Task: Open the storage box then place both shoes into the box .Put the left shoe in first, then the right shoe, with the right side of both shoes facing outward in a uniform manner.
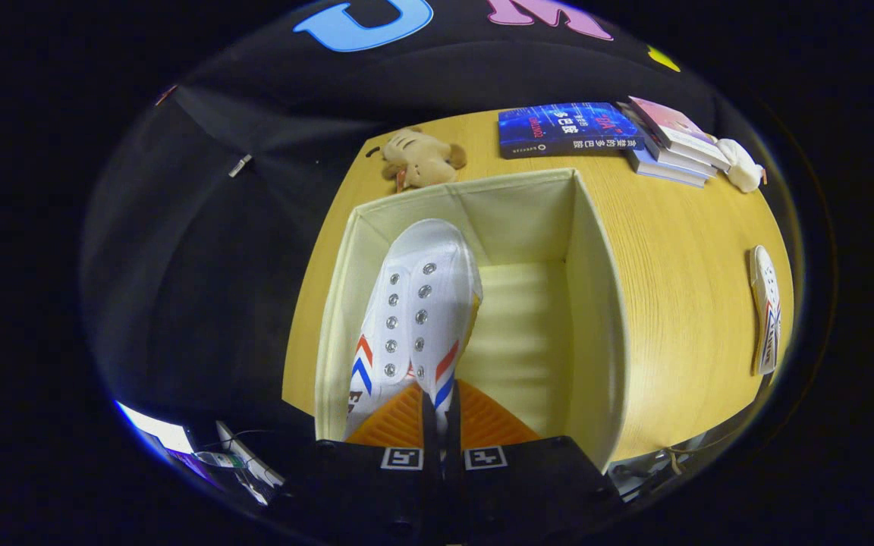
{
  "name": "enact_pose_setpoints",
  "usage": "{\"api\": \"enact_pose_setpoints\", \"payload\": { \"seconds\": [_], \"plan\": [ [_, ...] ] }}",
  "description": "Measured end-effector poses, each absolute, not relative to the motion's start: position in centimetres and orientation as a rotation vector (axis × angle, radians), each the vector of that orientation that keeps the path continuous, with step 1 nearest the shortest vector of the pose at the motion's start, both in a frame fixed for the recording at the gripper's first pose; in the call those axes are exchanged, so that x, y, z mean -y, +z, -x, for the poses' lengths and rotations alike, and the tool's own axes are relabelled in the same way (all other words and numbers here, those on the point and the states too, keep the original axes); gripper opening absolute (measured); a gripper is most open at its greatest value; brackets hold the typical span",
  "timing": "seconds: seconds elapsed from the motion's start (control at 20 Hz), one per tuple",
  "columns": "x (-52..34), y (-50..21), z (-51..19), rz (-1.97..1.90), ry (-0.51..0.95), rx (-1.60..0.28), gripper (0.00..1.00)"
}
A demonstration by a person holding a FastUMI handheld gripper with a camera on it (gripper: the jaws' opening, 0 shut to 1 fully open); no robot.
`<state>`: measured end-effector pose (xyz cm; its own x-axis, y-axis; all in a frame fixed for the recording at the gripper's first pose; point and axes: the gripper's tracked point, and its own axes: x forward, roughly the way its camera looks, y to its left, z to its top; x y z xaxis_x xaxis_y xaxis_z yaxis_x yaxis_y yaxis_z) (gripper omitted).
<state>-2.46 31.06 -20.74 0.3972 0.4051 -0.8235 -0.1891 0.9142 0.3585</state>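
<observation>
A white canvas shoe with red and blue chevrons and metal eyelets hangs toe-forward inside the open cream fabric storage box, along its left wall. My gripper is shut on the shoe's heel end, both fingers pressing its rear edge. The box floor to the right of the shoe is bare. A second matching shoe lies on the wooden table, well to the right of the box.
Beyond the box, a plush toy sits at the table's far left. A blue book, a stack of books and a small white object lie along the far edge. Cables and a lit screen show below the table.
</observation>
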Motion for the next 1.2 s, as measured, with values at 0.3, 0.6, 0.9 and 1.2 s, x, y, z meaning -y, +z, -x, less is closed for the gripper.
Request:
{"api": "enact_pose_setpoints", "payload": {
  "seconds": [0.3,0.6,0.9,1.2],
  "plan": [
    [-32.4,-25.2,2.3,-0.1,0.346,-1.176,0.05],
    [-31.9,-26.6,2.5,0.019,0.354,-1.172,0.19],
    [-29.8,-19.9,1.7,-0.07,0.393,-1.009,0.98],
    [-20.2,-11.4,2.5,-0.177,0.343,-0.813,0.99]
  ]
}}
